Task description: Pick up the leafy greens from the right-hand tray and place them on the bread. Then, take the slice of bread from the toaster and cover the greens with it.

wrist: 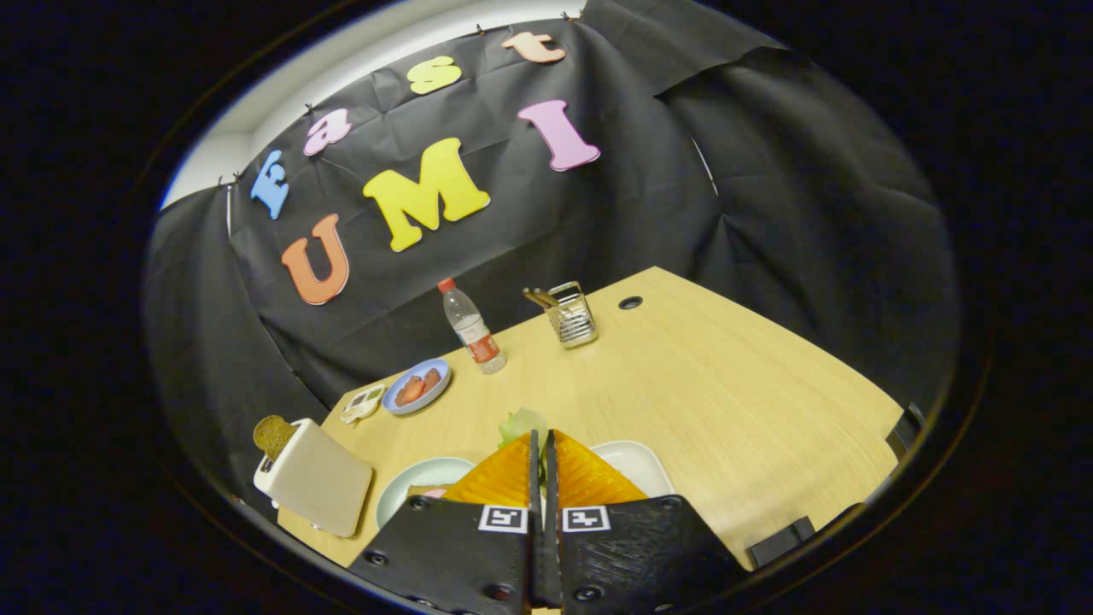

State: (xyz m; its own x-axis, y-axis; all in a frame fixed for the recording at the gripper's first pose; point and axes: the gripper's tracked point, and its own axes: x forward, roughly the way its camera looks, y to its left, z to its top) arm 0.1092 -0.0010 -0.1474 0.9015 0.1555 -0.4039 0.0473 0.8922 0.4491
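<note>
My gripper (541, 437) is shut on the leafy greens (523, 422), a pale green leaf that sticks out just past the fingertips, lifted above the table. Below and to the right of the fingers lies the white tray (636, 461). To the left of the fingers sits a pale round plate (420, 483); whatever lies on it is mostly hidden by the fingers. Further left stands the white toaster (314, 485) with a brown slice of bread (273, 436) sticking up from its slot.
On the wooden table (726, 401) beyond the fingers stand a plastic water bottle (472, 329), a metal mesh holder with utensils (570, 318), a blue plate with red food (417, 387) and a small packet (363, 403). A round cable hole (630, 302) is at the far corner.
</note>
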